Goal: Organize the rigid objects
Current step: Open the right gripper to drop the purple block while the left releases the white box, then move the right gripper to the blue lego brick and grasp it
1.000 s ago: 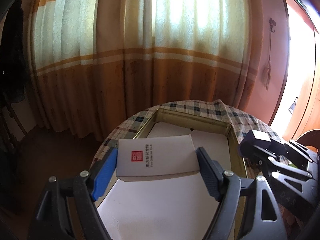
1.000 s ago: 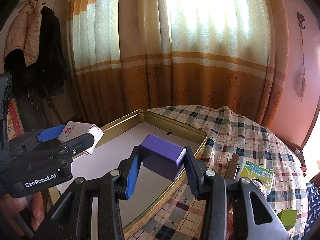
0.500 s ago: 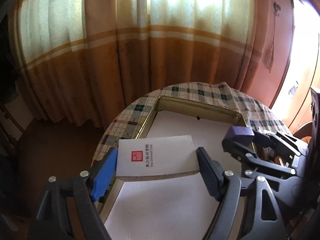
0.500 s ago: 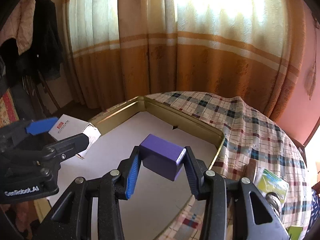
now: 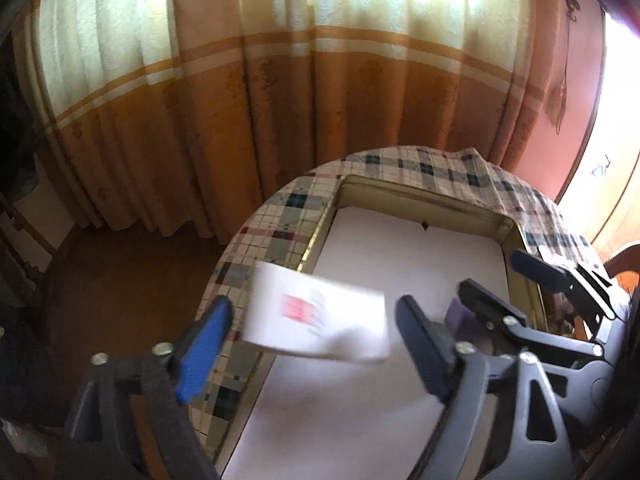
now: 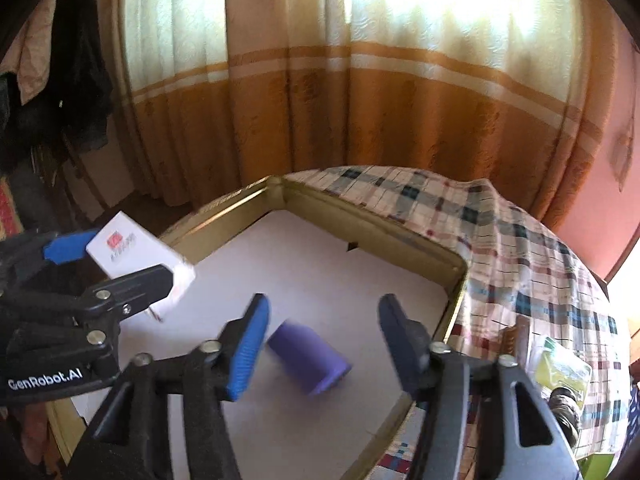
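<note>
A gold tin tray (image 5: 420, 196) (image 6: 360, 224) with a white liner sits on the plaid-covered table. My left gripper (image 5: 314, 336) (image 6: 112, 260) hangs over the tray's left rim, its jaws opening. The white box with a red stamp (image 5: 316, 320) (image 6: 132, 252) is blurred between them, with a gap on each side. My right gripper (image 6: 326, 340) (image 5: 496, 276) is over the tray's right half, jaws also opening. The purple box (image 6: 308, 356) (image 5: 460, 314) lies tilted and blurred between and below its pads, free of both.
The plaid tablecloth (image 6: 500, 240) covers a round table in front of orange and cream curtains (image 6: 360, 100). A green packet (image 6: 560, 368) lies on the cloth right of the tray. Dark clothes (image 6: 72, 80) hang at far left. Floor lies beyond the table's left edge.
Both grippers have gone from shut on their boxes to open. The white box and the purple box have come loose and are dropping towards the tray. Both hands moved slightly forward and tipped down.
</note>
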`<state>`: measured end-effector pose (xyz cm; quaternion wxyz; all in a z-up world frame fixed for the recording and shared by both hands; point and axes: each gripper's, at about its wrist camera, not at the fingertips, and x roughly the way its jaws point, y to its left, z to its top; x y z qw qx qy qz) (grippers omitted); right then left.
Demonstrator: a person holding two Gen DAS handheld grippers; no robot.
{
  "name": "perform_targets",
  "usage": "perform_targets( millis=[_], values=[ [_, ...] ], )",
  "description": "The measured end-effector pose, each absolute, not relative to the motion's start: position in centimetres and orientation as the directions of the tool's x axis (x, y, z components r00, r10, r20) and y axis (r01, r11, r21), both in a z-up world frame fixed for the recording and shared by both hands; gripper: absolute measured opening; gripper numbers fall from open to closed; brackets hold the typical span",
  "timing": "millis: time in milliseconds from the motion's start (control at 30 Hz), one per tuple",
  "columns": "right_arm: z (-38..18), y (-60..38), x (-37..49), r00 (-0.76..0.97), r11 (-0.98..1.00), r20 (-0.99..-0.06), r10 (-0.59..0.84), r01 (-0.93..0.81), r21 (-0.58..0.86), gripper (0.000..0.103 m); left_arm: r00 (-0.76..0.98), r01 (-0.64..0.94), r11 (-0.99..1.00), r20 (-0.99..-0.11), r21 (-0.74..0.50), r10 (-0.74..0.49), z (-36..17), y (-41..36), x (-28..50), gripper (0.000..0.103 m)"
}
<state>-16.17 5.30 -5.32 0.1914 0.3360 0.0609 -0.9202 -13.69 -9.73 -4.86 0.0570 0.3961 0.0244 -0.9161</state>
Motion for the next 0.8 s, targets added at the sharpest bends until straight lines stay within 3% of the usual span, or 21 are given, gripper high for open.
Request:
perform_targets(
  millis=[67,367,467,800],
  values=[
    [-4.9,6.1,-15.8,-0.71,-0.922,-0.625,-0.325,0.386,0.041,0.073,-0.693,0.145,-0.989,-0.714,-0.002,-0.101,-4.6,-10.0,-13.4,0.103],
    [-2.8,10.6,-9.9,-0.744,-0.919,-0.567,-0.352,0.389,0.06,0.075,-0.745,0.131,-0.991,-0.663,-0.036,-0.074,-4.1,-7.1,-9.5,0.103],
    [-2.2,14.0,-6.9,-0.768,-0.927,-0.545,-0.336,0.371,0.048,0.081,-0.775,0.091,-0.995,-0.63,-0.041,-0.045,-3.9,-4.6,-7.1,0.103],
    [-5.1,26.4,-3.4,-0.774,-0.994,-0.625,-0.098,0.111,0.019,0.082,-0.811,-0.083,-0.996,-0.578,-0.031,0.085,-3.9,4.5,-3.2,0.103]
  ],
)
